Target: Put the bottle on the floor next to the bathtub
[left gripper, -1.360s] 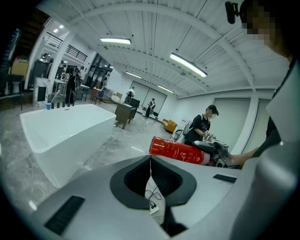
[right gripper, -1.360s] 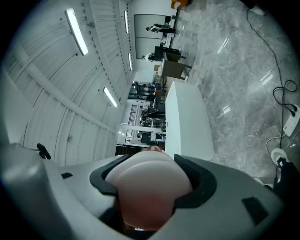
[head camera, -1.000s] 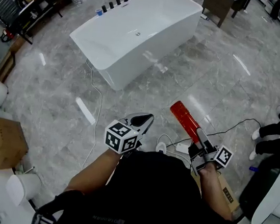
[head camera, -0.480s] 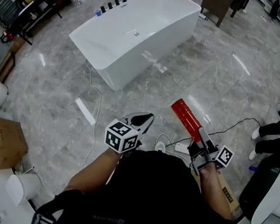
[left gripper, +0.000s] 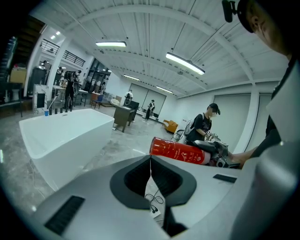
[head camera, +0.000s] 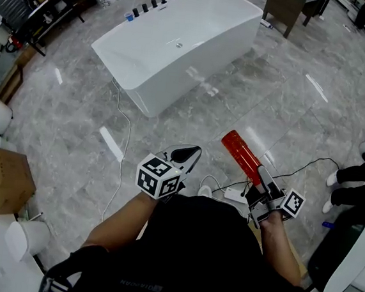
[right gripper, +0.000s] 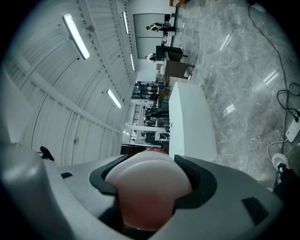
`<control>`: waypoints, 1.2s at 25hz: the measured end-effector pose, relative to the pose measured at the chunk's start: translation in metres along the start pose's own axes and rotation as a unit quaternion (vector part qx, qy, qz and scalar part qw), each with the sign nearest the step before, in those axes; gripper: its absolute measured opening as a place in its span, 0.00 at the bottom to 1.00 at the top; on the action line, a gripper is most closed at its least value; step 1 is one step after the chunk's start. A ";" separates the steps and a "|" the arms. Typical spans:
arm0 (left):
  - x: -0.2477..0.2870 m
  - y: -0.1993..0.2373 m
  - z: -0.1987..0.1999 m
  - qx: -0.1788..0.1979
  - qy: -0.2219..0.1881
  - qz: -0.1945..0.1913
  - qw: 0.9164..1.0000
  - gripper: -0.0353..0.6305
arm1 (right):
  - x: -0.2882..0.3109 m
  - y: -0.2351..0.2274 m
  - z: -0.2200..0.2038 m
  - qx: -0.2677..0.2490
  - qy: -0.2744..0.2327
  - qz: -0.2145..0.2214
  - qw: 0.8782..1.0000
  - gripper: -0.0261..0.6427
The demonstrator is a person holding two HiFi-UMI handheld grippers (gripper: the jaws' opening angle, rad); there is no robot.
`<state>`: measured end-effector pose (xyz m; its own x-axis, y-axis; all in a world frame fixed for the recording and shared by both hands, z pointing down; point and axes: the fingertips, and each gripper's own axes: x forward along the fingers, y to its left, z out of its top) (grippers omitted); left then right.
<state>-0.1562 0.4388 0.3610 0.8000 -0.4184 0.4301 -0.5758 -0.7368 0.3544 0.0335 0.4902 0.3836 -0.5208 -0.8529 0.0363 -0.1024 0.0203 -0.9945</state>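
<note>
Your right gripper's fingers (right gripper: pixel 199 183) are clamped on one end of the red cylindrical bottle (head camera: pixel 239 153). In the right gripper view its rounded body fills the gap between the two black pads. The right gripper (head camera: pixel 261 177) holds the bottle in the air at a slant, low in front of your body. The bottle's free end points ahead and to the left, toward the bathtub. It is off the floor and well apart from the tub.

Your left gripper (head camera: pixel 188 154) has its fingers pressed together with nothing between them; the left gripper view shows only a thin seam where they meet. It hangs just left of the bottle at about the same height, its marker cube turned up toward you.

Below the right gripper a white power strip (head camera: pixel 234 193) lies on the grey marbled floor (head camera: pixel 74 132) with thin dark cables running off to the right. The white freestanding bathtub (head camera: pixel 179 45) stands ahead of you, set at an angle, with dark taps at its far end. A thin white cable (head camera: pixel 128 137) trails from its near corner across the floor. A brown cardboard box (head camera: pixel 6 180) sits far left. At the right edge you can see another person's dark trouser legs and white shoes (head camera: pixel 353 174)
</note>
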 end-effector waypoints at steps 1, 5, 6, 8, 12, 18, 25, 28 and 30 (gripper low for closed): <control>0.002 -0.001 0.000 0.000 0.001 0.003 1.000 0.08 | -0.002 0.000 0.003 -0.002 0.001 0.000 1.000 0.51; 0.011 -0.005 -0.003 -0.006 0.001 0.016 1.000 0.08 | -0.009 -0.004 0.017 -0.005 0.001 0.001 1.000 0.51; 0.013 -0.006 -0.004 -0.008 0.000 0.019 1.000 0.08 | -0.011 -0.006 0.021 -0.005 0.001 0.001 1.000 0.51; 0.018 -0.008 -0.005 -0.013 -0.002 0.024 1.000 0.08 | -0.014 -0.010 0.027 -0.001 -0.001 0.001 1.000 0.51; 0.026 -0.009 -0.007 -0.022 -0.001 0.028 0.999 0.08 | -0.018 -0.020 0.035 0.009 -0.005 -0.006 1.000 0.51; 0.034 -0.007 -0.006 -0.025 0.000 0.029 0.999 0.08 | -0.017 -0.024 0.043 0.004 -0.008 -0.005 1.000 0.51; 0.053 0.012 0.006 -0.021 0.010 0.015 1.000 0.08 | 0.003 -0.028 0.059 0.020 -0.031 -0.004 0.999 0.51; 0.069 0.031 0.013 -0.027 0.017 0.012 0.999 0.08 | 0.020 -0.033 0.074 0.020 -0.034 -0.014 0.999 0.51; 0.082 0.046 0.021 -0.029 0.020 0.010 0.999 0.08 | 0.033 -0.036 0.086 0.020 -0.035 -0.022 0.999 0.51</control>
<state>-0.1136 0.3598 0.3948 0.7811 -0.4115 0.4696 -0.6022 -0.6951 0.3927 0.0932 0.4167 0.4122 -0.4566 -0.8865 0.0752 -0.0887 -0.0387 -0.9953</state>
